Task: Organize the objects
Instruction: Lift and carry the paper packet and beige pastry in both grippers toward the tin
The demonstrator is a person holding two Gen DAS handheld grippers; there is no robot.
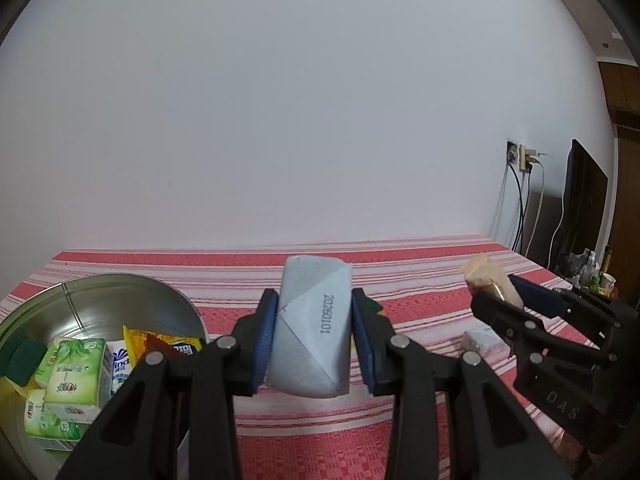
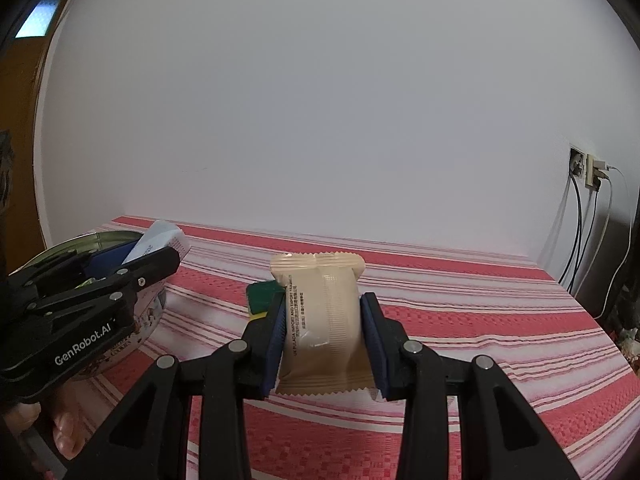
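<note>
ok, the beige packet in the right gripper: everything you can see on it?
The beige packet is a small sealed snack wrapper, plastic by its sheen, with crimped zigzag seams at top and bottom and a line of dark print down its left side. It stands upright, clear of the striped cloth, pinched at its sides between the blue pads of the right gripper. In the left wrist view it shows tilted, to the right. Nothing else touches it.

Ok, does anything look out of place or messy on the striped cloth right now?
Nothing spilled or damaged. A white tissue pack and a green sponge lie loose on the red striped cloth, outside the round metal tin holding the other items.
</note>
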